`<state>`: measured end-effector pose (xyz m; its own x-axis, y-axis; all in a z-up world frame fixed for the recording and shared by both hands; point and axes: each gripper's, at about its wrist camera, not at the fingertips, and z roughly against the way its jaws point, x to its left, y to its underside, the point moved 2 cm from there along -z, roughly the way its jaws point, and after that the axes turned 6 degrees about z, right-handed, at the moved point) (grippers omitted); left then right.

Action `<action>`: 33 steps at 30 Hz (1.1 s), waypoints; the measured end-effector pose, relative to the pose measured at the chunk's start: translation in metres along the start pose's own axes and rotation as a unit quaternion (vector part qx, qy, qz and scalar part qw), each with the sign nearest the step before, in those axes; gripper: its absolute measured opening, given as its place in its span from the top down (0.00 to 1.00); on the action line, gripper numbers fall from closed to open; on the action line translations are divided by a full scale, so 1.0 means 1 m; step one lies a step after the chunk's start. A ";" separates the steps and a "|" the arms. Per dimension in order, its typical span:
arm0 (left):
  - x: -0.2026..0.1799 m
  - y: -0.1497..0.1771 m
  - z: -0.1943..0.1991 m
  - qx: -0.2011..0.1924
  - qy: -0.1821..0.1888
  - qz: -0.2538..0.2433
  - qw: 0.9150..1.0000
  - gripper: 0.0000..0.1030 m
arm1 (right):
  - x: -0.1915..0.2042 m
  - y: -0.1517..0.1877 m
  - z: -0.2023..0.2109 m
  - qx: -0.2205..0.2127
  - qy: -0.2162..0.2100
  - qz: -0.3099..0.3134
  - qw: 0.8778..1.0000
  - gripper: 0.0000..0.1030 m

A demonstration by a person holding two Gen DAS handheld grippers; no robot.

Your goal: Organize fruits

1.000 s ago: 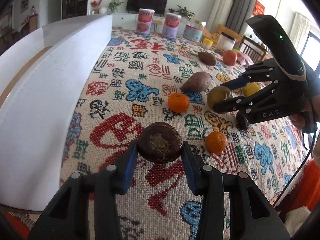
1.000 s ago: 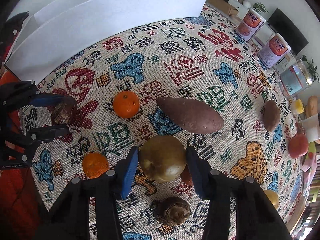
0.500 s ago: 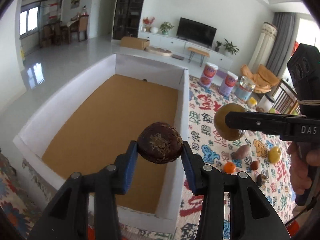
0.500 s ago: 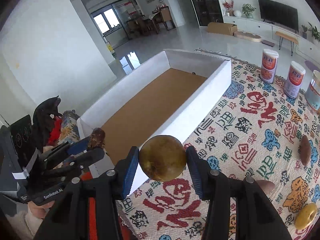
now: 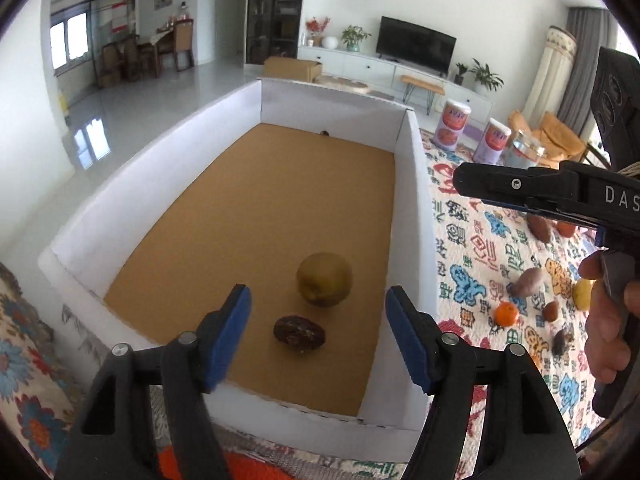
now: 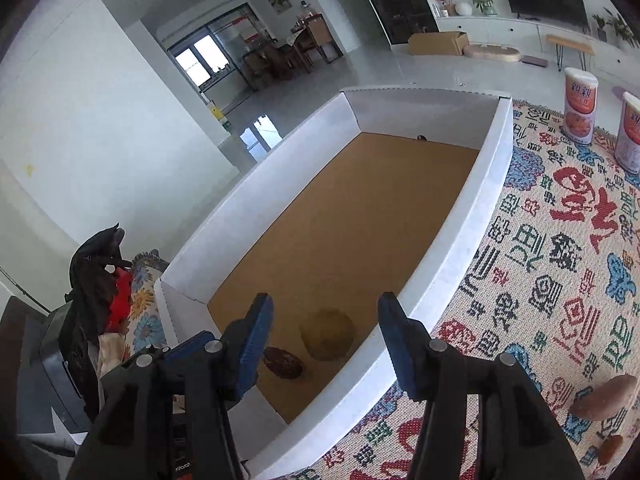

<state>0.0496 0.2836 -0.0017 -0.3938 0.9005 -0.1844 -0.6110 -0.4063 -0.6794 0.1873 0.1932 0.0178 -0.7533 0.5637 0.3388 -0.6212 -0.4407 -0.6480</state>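
Observation:
A white box (image 5: 416, 216) with a brown floor stands beside the patterned cloth. Inside it, near the front, lie a dark wrinkled fruit (image 5: 299, 331) and a round olive-green fruit (image 5: 324, 279). Both also show in the right wrist view: the dark fruit (image 6: 283, 362) and the green fruit (image 6: 328, 334). My left gripper (image 5: 318, 336) is open and empty above the box's near end. My right gripper (image 6: 326, 346) is open and empty above the same end; its body shows at the right of the left wrist view (image 5: 560, 196).
On the cloth (image 5: 480, 280) right of the box lie several loose fruits: an orange (image 5: 506, 314), a sweet potato (image 5: 528, 282), a yellow fruit (image 5: 582, 295). Two tall cans (image 5: 454, 124) stand at the cloth's far edge. Another sweet potato (image 6: 604, 396) shows in the right wrist view.
Both grippers have opened over the box. The dark fruit and the green fruit have dropped from them onto the box floor.

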 end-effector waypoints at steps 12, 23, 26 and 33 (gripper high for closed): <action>-0.165 0.092 -0.042 0.084 0.128 -0.119 0.981 0.09 | -0.202 0.226 0.214 -0.033 0.340 -0.103 0.934 0.24; -0.191 0.087 -0.117 0.073 0.087 -0.127 0.985 0.09 | -0.350 0.285 0.264 -0.008 0.421 -0.215 0.881 0.06; -0.194 0.088 -0.126 0.073 0.063 -0.132 0.986 0.08 | -0.374 0.269 0.255 0.005 0.419 -0.214 0.882 0.00; -0.197 0.091 -0.127 0.076 0.052 -0.146 0.985 0.05 | -0.386 0.262 0.253 0.002 0.421 -0.217 0.881 0.00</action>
<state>0.1588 0.0893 -0.1175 -0.1182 0.9903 -0.0735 -0.7867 -0.1385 -0.6016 0.2609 -0.3168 -0.1101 -0.0194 0.9971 -0.0736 -0.8135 -0.0586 -0.5786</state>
